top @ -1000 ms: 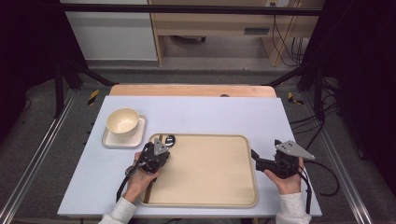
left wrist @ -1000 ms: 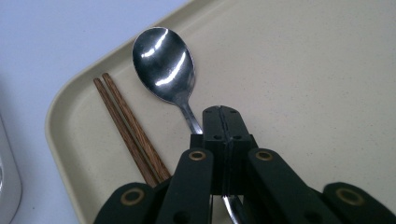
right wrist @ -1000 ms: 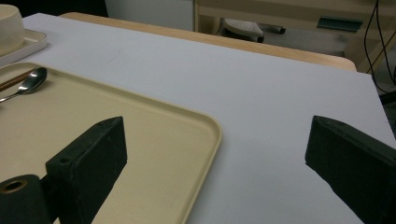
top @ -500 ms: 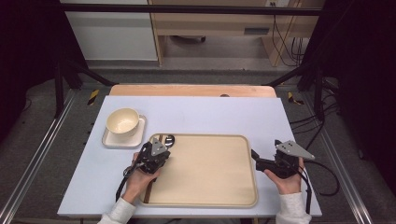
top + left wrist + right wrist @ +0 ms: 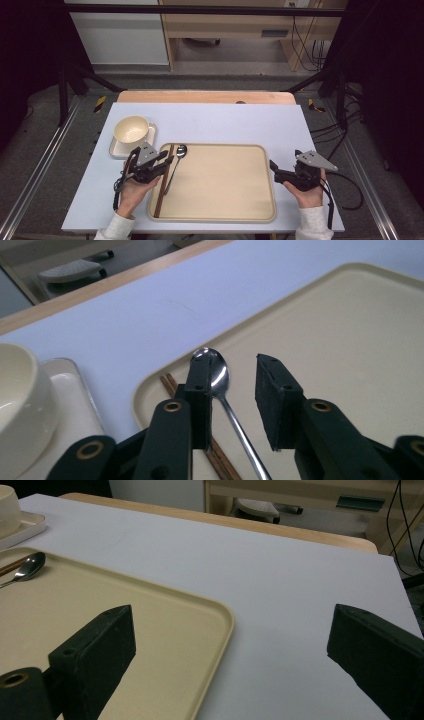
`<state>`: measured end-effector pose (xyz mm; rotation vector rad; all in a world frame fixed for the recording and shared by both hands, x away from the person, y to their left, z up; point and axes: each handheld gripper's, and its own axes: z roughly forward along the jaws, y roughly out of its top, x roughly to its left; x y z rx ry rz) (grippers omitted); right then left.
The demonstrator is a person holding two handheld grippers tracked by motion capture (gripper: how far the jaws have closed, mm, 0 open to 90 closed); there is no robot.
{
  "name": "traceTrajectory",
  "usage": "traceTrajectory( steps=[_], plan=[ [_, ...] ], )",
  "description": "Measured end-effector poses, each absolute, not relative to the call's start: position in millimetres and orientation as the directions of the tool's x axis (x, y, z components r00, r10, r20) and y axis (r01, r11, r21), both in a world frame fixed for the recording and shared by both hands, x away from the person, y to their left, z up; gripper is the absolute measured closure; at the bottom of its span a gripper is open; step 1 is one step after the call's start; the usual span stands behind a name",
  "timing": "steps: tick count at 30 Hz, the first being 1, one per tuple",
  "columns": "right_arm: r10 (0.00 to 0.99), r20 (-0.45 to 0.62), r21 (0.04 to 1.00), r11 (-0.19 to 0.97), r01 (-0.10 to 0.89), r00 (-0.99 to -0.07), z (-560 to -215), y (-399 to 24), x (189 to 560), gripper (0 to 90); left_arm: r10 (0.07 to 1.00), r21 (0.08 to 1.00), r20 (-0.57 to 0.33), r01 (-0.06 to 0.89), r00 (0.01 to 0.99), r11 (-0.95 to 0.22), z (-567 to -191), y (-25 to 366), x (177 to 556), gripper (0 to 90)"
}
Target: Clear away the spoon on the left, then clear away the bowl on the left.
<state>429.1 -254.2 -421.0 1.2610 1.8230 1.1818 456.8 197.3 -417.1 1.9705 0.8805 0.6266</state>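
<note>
Blue tabletop: left gripper (image 5: 161, 161), jaws just parted, releases the spoon (image 5: 175, 165) onto the tray (image 5: 220, 216) beside chopsticks (image 5: 163, 185); right gripper (image 5: 278, 169) gapes empty. Next, probably the bowl (image 5: 131, 130).

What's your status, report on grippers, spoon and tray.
Left gripper jaws just opened, above the spoon, which lies free on the tray beside chopsticks. Right gripper open, empty, by tray's right edge. Nothing in the way.

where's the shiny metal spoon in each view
High view: shiny metal spoon along the beige tray's left edge, beside the brown chopsticks.
Left gripper view: spoon at centre, lying on the tray between the open tongs.
Right gripper view: spoon bowl at far left.
Shared landmark: the tray's rounded rim.
</note>
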Motion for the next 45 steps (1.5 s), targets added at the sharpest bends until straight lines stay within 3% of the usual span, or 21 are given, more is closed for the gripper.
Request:
traceTrajectory(
  steps=[23,45],
  plan=[
    [0.94,0.005,0.914,0.134,0.383,-0.342,-421,-256,429,5.9,0.877,0.904,0.014,0.369,0.481,-0.217,-393,266,468,27.6],
    [0.942,0.009,0.917,0.126,0.378,-0.335,-419,-258,429,6.1,0.932,0.899,-0.01,0.412,0.362,-0.15,-390,308,497,21.9]
  ],
)
